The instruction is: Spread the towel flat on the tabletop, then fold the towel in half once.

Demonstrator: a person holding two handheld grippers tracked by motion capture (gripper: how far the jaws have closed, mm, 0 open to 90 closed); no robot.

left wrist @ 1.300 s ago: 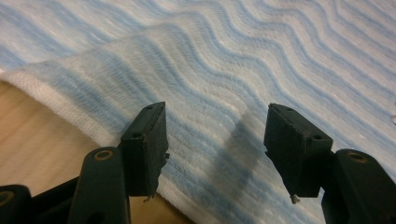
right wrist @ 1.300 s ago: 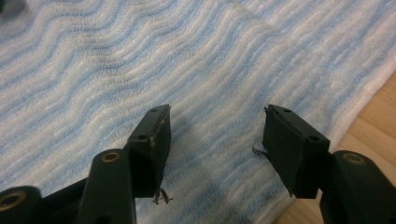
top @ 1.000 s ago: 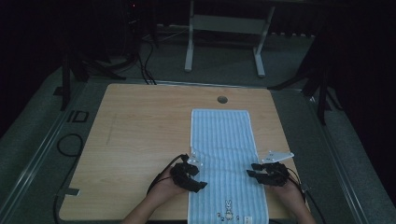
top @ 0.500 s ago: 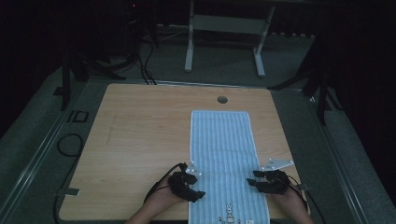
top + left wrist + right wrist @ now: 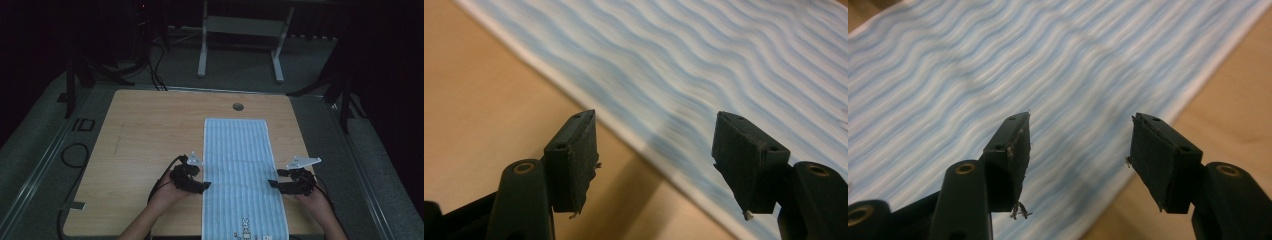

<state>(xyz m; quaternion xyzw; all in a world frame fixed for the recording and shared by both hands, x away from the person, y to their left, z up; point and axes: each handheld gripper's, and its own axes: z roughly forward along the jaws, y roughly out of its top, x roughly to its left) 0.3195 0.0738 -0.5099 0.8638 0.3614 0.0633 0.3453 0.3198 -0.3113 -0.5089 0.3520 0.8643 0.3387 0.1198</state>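
A long blue-and-white striped towel (image 5: 237, 160) lies flat along the wooden table (image 5: 145, 135), with a small printed motif (image 5: 245, 232) at its near end. My left gripper (image 5: 202, 185) hovers at the towel's left edge. Its jaws have just been opening and stand apart with nothing between them. In the left gripper view the left gripper (image 5: 656, 150) straddles the towel's white hem (image 5: 624, 130). My right gripper (image 5: 274, 184) is at the towel's right edge; its jaws have also just been opening. In the right gripper view the right gripper (image 5: 1078, 150) holds nothing, and the towel (image 5: 973, 75) lies below.
A round cable hole (image 5: 238, 106) sits in the table just beyond the towel's far end. Bare wood spreads to the left of the towel. Cables (image 5: 75, 155) lie on the floor at the left, and a white stand frame (image 5: 240, 25) is behind the table.
Both hands dipped toward the near edge, then came back up and slightly outward to the towel's sides. The rumple near the left gripper is gone and the towel lies flat.
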